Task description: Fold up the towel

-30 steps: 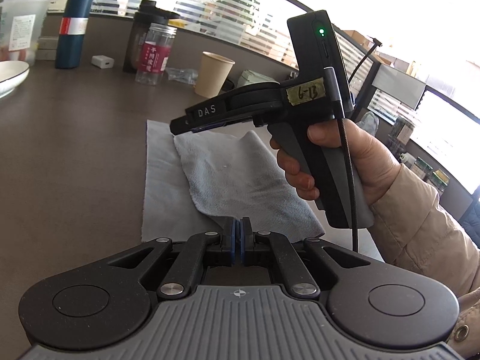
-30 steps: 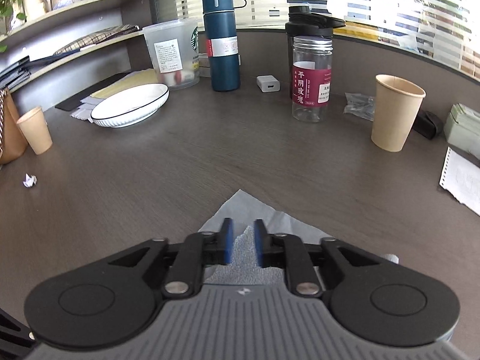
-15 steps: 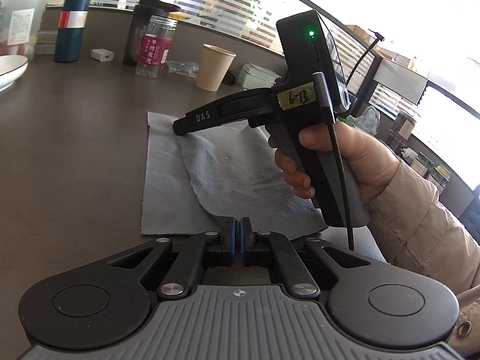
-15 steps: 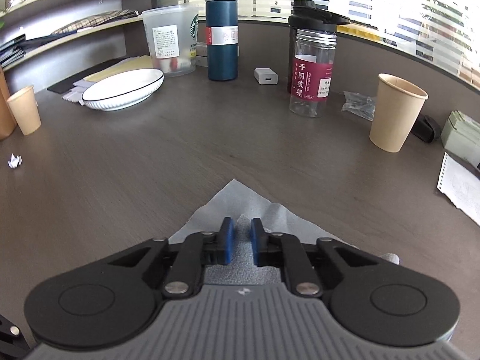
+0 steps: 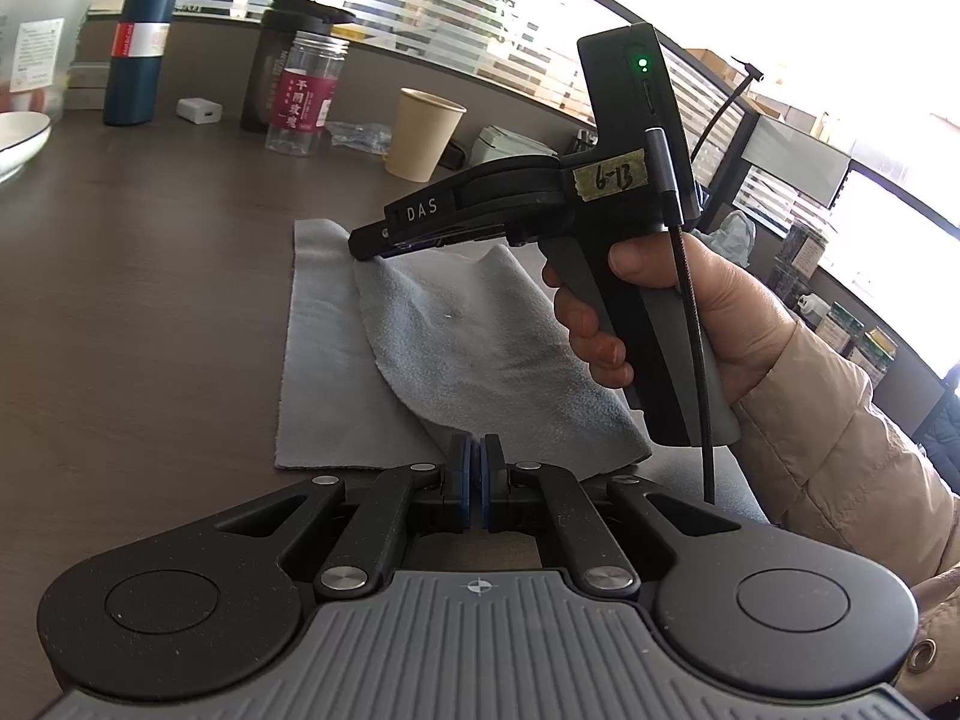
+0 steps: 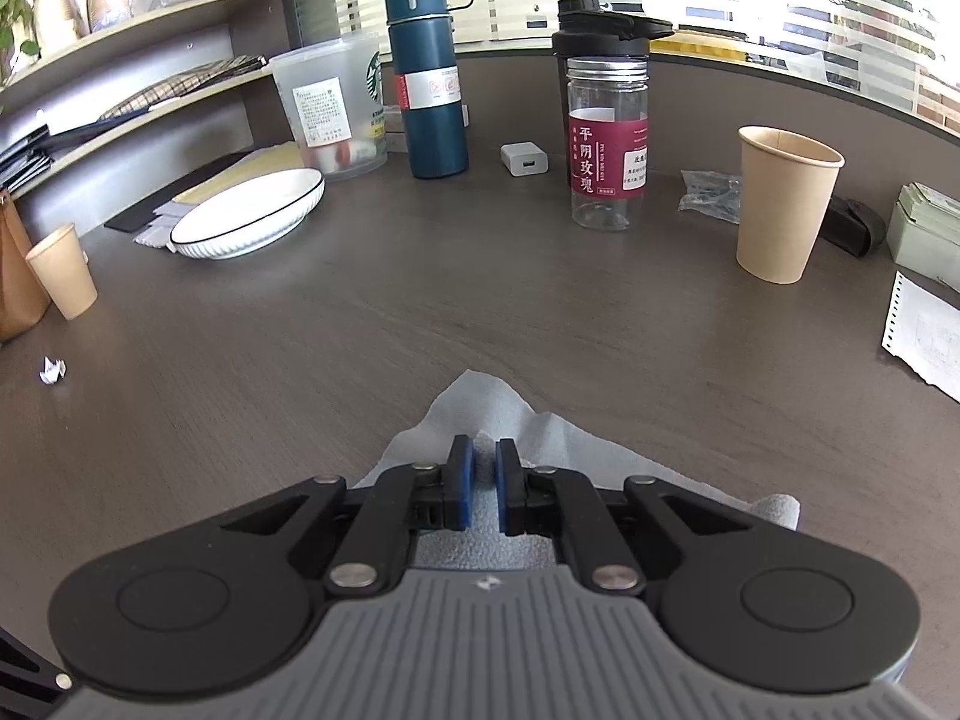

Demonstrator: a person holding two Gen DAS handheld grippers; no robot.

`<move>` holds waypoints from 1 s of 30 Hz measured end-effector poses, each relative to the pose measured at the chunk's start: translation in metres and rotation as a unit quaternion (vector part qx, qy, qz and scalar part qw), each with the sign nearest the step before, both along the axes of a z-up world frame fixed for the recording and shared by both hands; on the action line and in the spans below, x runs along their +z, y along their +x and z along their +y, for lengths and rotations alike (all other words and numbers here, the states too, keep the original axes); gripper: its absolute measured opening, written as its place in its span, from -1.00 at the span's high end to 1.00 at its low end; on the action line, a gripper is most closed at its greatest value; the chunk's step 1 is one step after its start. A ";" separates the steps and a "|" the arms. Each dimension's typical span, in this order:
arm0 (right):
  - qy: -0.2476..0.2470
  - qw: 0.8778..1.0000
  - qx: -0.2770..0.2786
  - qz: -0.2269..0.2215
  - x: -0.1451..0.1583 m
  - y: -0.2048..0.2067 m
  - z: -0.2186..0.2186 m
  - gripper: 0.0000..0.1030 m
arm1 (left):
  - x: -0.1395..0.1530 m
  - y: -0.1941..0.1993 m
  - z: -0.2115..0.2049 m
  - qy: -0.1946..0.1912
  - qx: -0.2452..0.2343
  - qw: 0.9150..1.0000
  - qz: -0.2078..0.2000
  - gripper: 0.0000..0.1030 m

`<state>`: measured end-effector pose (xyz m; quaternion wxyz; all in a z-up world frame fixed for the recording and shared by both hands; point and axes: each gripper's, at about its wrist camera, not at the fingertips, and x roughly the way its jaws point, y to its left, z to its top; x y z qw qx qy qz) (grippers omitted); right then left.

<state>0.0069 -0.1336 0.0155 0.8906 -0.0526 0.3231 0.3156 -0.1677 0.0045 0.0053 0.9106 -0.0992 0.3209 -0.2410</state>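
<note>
The grey towel (image 5: 336, 360) lies on the dark wood-grain table (image 5: 138, 276), nearer the camera than the tall paper cup (image 5: 423, 133). One layer lies flat on the table; a second layer (image 5: 492, 348) is raised above it and drapes between the two grippers.

Left gripper (image 5: 478, 468): the blue pads are pressed together on the near edge of the raised towel layer. The fabric runs forward from the pads.

Right gripper (image 6: 483, 468): a person's hand (image 5: 678, 306) in a beige sleeve (image 5: 840, 450) holds its pistol grip. Its jaws have just been closing, with towel fabric between them. In the right wrist view the pads pinch the far corner of the towel, and a peak of cloth (image 6: 480, 399) stands up just beyond the fingertips. In the left wrist view the tip of this gripper (image 5: 375, 243) meets the far end of the raised layer.

Beyond the towel, left of the paper cup, stand a clear jar with a red label (image 6: 607, 150), a black bottle (image 6: 606, 30) behind it, a white charger (image 6: 524, 158) and a dark-blue flask (image 6: 429, 78). A white dish (image 6: 249, 213) sits further left.
</note>
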 end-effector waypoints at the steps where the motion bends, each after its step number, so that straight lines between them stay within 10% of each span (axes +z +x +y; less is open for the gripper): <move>1: 0.004 1.000 -0.001 0.002 0.000 0.000 -0.001 0.83 | 0.000 0.000 0.000 -0.001 -0.001 1.000 -0.001 0.91; 21: 0.023 1.000 -0.006 0.009 0.003 0.003 -0.012 0.83 | 0.003 0.000 -0.004 -0.012 -0.031 0.999 -0.010 0.91; 30: 0.013 1.000 0.000 0.001 0.010 -0.008 -0.017 0.32 | 0.000 0.007 -0.014 -0.011 -0.051 0.999 -0.007 0.91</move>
